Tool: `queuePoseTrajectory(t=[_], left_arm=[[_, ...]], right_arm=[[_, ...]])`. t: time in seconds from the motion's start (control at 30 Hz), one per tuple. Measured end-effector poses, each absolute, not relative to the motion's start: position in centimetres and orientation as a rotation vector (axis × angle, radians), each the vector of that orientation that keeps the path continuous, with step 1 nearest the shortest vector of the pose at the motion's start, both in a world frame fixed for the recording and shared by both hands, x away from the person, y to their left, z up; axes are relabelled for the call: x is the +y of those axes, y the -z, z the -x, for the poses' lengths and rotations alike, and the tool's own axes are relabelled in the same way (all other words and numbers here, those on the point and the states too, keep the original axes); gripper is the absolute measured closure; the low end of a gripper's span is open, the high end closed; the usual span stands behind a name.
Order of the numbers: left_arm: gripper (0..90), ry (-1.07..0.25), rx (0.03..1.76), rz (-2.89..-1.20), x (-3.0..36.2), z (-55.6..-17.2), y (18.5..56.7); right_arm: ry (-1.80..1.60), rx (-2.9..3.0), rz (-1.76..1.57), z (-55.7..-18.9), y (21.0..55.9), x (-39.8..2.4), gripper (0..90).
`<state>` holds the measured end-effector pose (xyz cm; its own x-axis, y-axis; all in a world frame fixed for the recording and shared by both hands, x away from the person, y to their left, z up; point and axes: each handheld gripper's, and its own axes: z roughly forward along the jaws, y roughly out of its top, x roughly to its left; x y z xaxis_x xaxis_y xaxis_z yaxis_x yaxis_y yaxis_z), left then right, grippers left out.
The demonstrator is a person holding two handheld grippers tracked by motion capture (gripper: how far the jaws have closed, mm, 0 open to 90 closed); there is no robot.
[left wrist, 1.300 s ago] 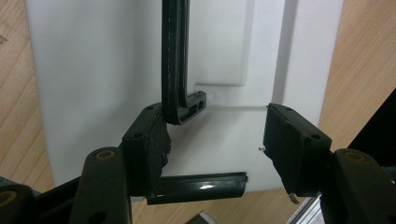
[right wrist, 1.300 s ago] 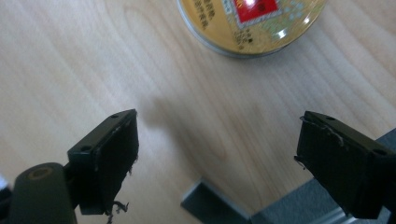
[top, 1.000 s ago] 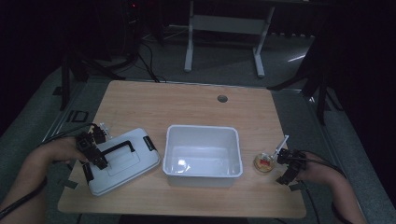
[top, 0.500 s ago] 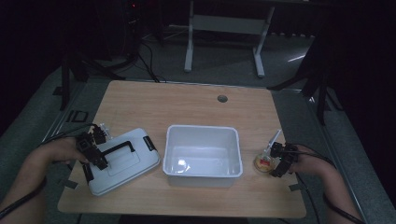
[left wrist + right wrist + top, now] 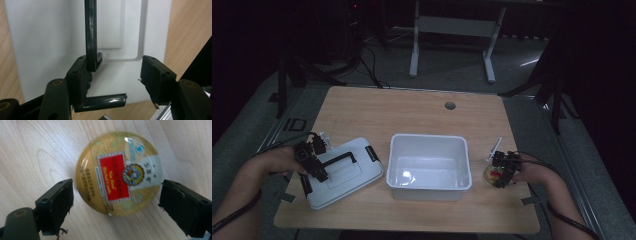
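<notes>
Between lidded case (image 5: pixel 343 172) and round tin (image 5: pixel 493 174), white tub (image 5: pixel 430 161); both grippers' jaws apart, unclamped.

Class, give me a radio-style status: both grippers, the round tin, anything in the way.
Left gripper open over white lid, one jaw against its black handle. Right gripper open, straddling round tin, not gripping. Nothing in the way.

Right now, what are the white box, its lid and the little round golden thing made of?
The white box looks like smooth, slightly glossy plastic: light glints on its floor. The lid seems the same moulded white plastic, matte, with a shiny black handle, probably plastic too. The round golden thing looks like a clear glossy plastic dome over a printed red and gold label; it could be a tin.
</notes>
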<state>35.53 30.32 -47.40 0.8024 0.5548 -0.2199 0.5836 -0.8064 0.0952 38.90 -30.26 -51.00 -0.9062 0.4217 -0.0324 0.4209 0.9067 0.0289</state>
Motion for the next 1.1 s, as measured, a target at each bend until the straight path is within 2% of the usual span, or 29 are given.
queuePoseTrajectory(t=[0.23,0.87,1.03,1.1], left_arm=[[40.6,0.267,0.897,-2.845,30.2,-35.5,47.3],[40.5,0.279,0.903,-2.859,30.4,-35.5,47.5],[40.6,0.273,0.910,-2.855,30.4,-35.4,47.5],[40.6,0.270,0.907,-2.859,30.6,-35.4,47.3]], right_arm=[[-0.006,3.060,-0.624,-39.6,51.6,-29.6,13.4],[0.044,3.006,-0.210,-39.2,51.3,-28.5,20.2],[0.053,3.037,-0.213,-39.1,50.6,-28.3,20.4],[0.026,3.034,-0.190,-38.7,48.8,-28.3,20.4]])
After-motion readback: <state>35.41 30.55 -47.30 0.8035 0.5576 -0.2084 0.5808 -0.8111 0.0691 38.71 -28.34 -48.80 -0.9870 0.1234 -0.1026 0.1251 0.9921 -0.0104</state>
